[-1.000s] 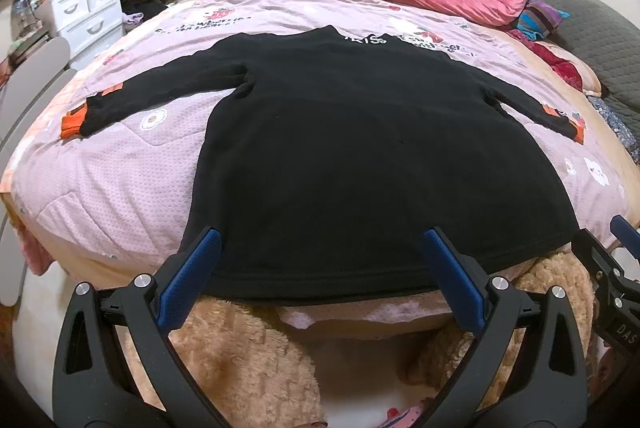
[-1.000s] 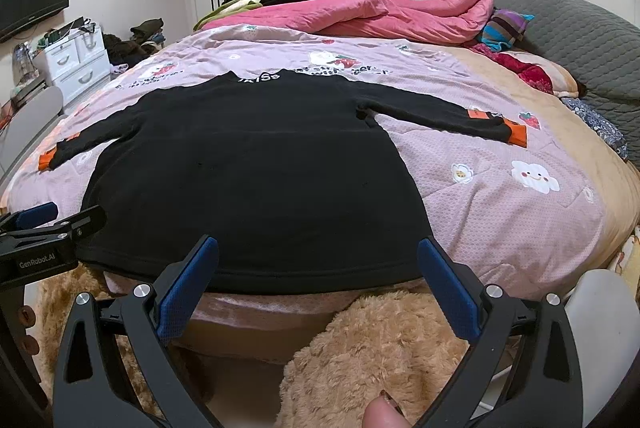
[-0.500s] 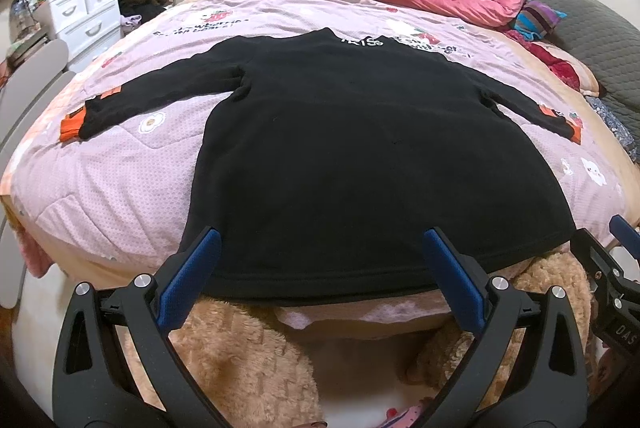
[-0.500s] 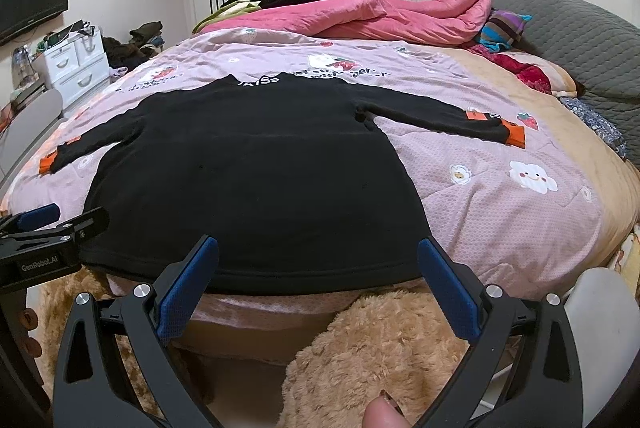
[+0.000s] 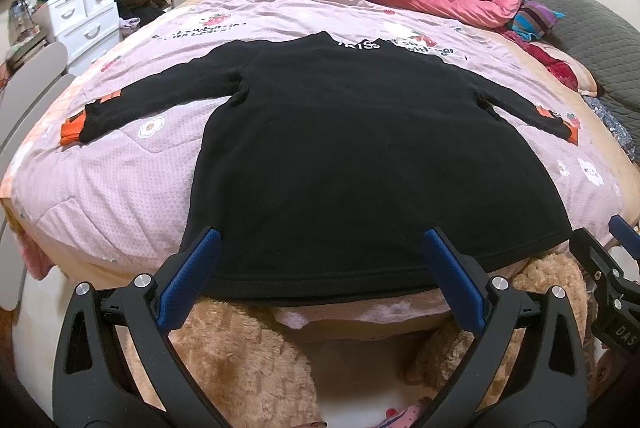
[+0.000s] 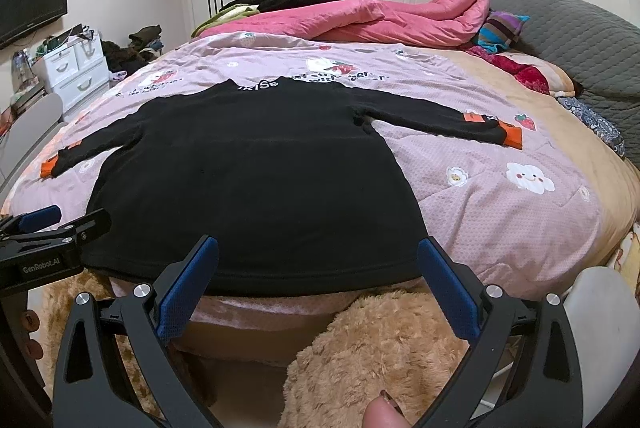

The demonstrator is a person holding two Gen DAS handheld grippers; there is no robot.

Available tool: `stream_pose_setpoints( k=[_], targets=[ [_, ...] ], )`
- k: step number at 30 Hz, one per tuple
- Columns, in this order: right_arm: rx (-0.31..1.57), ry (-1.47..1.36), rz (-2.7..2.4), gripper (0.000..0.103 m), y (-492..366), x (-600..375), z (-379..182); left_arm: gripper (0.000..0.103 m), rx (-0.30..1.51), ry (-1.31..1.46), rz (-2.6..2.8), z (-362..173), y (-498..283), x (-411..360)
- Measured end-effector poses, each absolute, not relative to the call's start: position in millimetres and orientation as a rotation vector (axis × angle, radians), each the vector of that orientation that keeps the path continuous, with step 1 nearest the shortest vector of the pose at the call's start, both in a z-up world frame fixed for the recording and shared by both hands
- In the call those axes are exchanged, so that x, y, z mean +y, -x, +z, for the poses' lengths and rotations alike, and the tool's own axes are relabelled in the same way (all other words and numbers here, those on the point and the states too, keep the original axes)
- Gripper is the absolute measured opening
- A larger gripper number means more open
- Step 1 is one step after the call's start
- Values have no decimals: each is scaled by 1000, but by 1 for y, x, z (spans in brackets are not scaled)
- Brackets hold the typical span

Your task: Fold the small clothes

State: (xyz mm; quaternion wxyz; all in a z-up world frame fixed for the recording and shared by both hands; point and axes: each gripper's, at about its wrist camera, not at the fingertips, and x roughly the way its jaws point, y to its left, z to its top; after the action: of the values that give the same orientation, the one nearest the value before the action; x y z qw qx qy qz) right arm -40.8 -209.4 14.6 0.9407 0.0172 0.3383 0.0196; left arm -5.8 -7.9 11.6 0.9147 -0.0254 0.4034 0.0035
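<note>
A black long-sleeved top point(image 5: 360, 155) with orange cuffs lies flat on the bed, sleeves spread out, hem toward me; it also shows in the right wrist view point(image 6: 256, 183). My left gripper point(image 5: 320, 248) is open and empty, just short of the hem near its middle. My right gripper point(image 6: 318, 254) is open and empty, also just short of the hem. The right gripper shows at the right edge of the left view point(image 5: 616, 268). The left gripper shows at the left edge of the right view point(image 6: 52, 232).
The top lies on a pink printed quilt point(image 5: 100, 179) over the bed. A pink duvet point(image 6: 360, 15) and dark clothes are piled at the far end. A brown plush blanket point(image 6: 380, 348) hangs below the bed edge. White drawers point(image 5: 84, 15) stand at left.
Both grippers have drifted very slightly; the view of the top is nearly the same. Nothing was taken hold of.
</note>
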Motion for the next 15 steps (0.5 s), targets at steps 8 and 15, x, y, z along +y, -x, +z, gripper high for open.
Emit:
stream_pose_setpoints(
  k=[8,15],
  targets=[
    [688,-44,42,99,40,-209,17,95,830,52,4,13,5,-8],
    [686,-50,44,99,31,-207,21,95,831,46,2,18,-4,-10]
  ],
)
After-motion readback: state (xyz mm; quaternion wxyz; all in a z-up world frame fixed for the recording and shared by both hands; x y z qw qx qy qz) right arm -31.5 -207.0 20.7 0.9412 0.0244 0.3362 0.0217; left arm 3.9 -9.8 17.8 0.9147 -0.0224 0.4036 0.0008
